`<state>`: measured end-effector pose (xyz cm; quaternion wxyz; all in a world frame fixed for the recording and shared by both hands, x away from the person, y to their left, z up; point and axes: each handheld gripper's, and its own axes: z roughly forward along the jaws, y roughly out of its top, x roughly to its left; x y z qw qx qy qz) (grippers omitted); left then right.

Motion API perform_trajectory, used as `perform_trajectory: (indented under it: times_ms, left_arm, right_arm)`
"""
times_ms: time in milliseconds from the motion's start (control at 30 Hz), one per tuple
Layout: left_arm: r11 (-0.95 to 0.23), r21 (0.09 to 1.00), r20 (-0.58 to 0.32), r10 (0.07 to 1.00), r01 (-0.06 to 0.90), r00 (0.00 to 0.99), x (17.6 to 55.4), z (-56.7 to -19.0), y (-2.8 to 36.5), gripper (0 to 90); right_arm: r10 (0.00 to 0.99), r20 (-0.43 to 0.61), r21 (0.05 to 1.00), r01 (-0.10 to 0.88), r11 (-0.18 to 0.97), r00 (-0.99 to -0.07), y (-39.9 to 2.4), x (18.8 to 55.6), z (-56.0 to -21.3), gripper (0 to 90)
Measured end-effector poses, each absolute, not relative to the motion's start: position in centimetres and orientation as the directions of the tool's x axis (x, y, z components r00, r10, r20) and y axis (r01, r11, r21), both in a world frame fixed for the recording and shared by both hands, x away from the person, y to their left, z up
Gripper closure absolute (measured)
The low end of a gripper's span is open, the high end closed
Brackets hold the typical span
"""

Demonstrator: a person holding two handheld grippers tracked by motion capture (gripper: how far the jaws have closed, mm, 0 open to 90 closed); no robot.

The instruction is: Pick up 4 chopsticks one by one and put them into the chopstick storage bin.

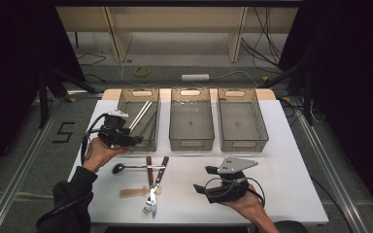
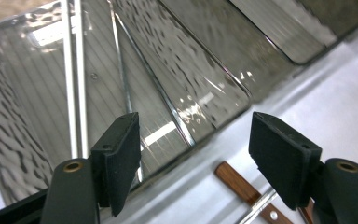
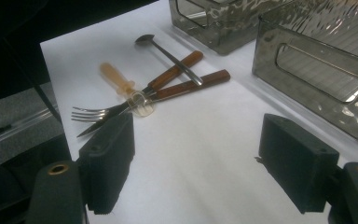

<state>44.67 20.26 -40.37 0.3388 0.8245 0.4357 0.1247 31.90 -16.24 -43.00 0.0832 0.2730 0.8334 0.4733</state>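
High view: a white table [image 1: 281, 184] carries three smoky clear plastic bins in a row along its far edge. The left bin [image 1: 126, 104] holds a pair of pale chopsticks [image 1: 141, 115] lying slantwise, one end propped toward its far right corner. The middle bin [image 1: 191, 119] and the right bin [image 1: 242, 121] stand just beside it. The left gripper [image 1: 135, 140] hangs at the left bin's near rim, close to the table's left edge, its jaws apart with nothing between them. The right gripper [image 1: 200, 189] rests low near the table's near edge, right of centre, jaws apart and holding nothing. Between the two hands lies the cutlery: a metal spoon [image 1: 126, 168], two wood-handled forks [image 1: 151, 187] crossed over each other, and a small pale utensil [image 1: 133, 192] under them.

Left gripper view: the black jaws stand wide apart and bare. Beyond them is the left bin's ribbed floor [image 2: 107, 93] with the chopsticks [image 2: 74, 79] running up it, and a brown fork handle [image 2: 242, 186] on the table below the bin's rim.

Right gripper view: the jaws stand wide apart over bare table [image 3: 191, 154]. Farther off lie the forks [image 3: 158, 93], the spoon [image 3: 168, 53] across their handles and the pale utensil [image 3: 119, 79]; bin walls [image 3: 317, 70] rise at the right.
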Motion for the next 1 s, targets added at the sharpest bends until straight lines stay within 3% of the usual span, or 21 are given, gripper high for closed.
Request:
perform_trajectory:
  times_ms: [567,1000]
  left_arm:
    - [-0.541,0.59,-0.031,0.726,0.599,0.687,42.1,-41.4,19.7,24.3]
    - [-0.649,0.507,0.024,0.668,0.567,0.744,41.2,-42.6,18.7,23.3]
  right_arm:
    - [0.536,0.127,0.833,0.383,0.399,-0.835,-16.2,31.9,-43.0,27.6]
    - [0.532,0.127,0.836,0.379,0.397,-0.837,-16.4,32.0,-43.1,27.3]
